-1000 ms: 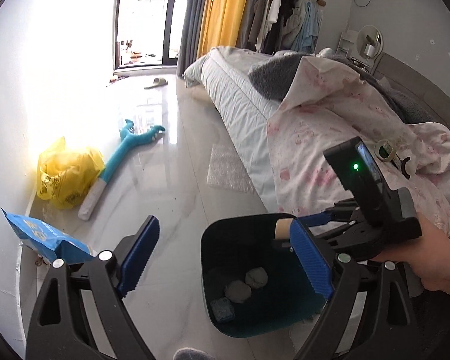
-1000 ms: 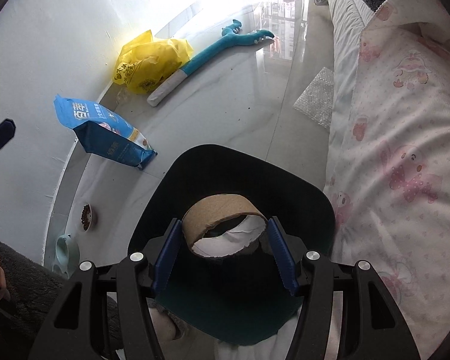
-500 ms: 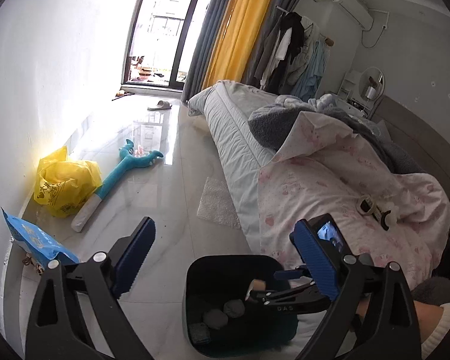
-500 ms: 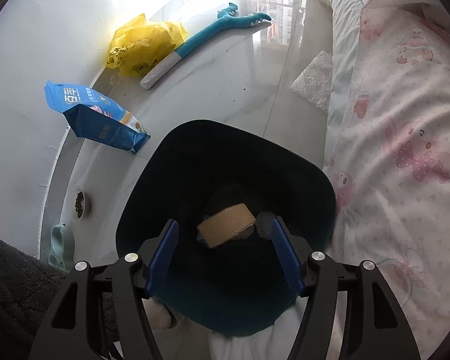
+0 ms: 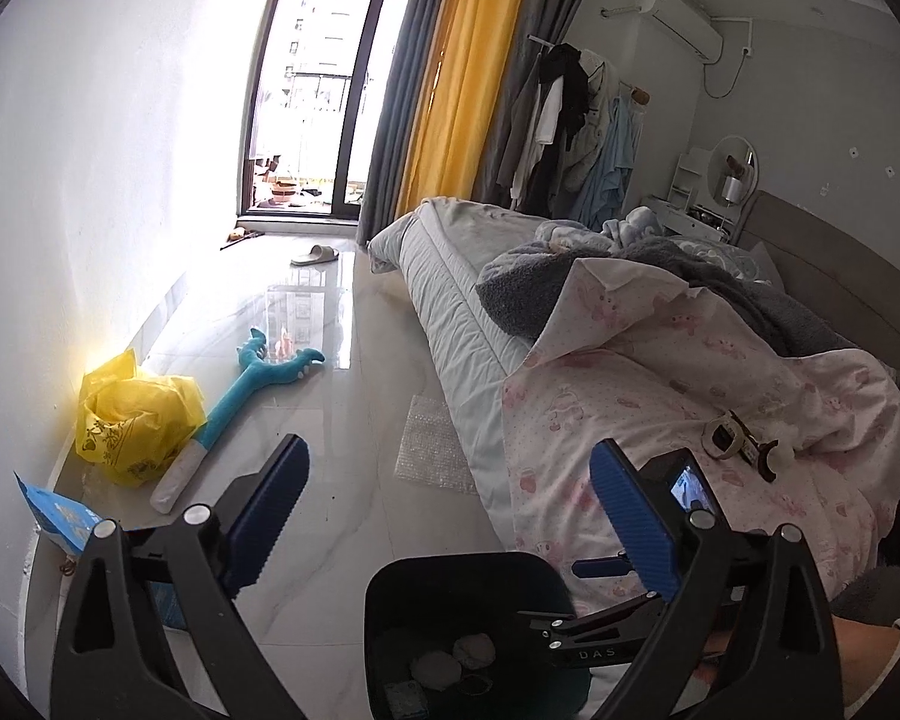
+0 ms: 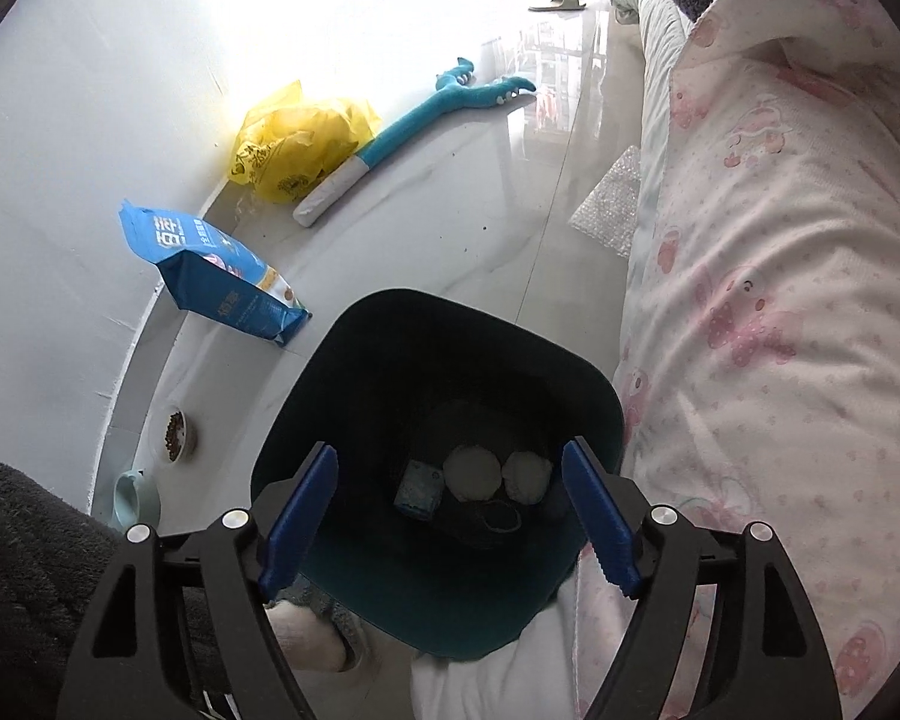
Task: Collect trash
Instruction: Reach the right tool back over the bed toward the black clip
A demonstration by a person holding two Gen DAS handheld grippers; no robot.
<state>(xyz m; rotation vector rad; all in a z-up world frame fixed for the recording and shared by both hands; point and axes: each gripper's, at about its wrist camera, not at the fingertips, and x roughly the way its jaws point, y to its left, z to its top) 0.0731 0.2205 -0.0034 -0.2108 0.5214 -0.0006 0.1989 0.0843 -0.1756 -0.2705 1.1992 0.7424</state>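
Right gripper (image 6: 450, 516) hanging over dark teal plastic bin (image 6: 354, 360), jaws just opening wider, nothing between them now. Brown cardboard tape core, gripped a second ago, no longer seen; likely lying down among two pale crumpled wads (image 6: 498, 471) and small blue packet (image 6: 417, 486) at bin bottom. Left gripper (image 5: 450, 510) standing wide, empty, lifting toward bed. Remaining, by judgement: bubble-wrap sheet (image 5: 435, 444) lying on glossy floor (image 5: 330, 420) beside bed (image 5: 462, 324).

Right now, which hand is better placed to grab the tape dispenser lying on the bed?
Probably the left. Its open, empty tongs face the bed, with the tape dispenser ahead to their right. The right tongs, jaws just opened and empty, point down into the trash bin.
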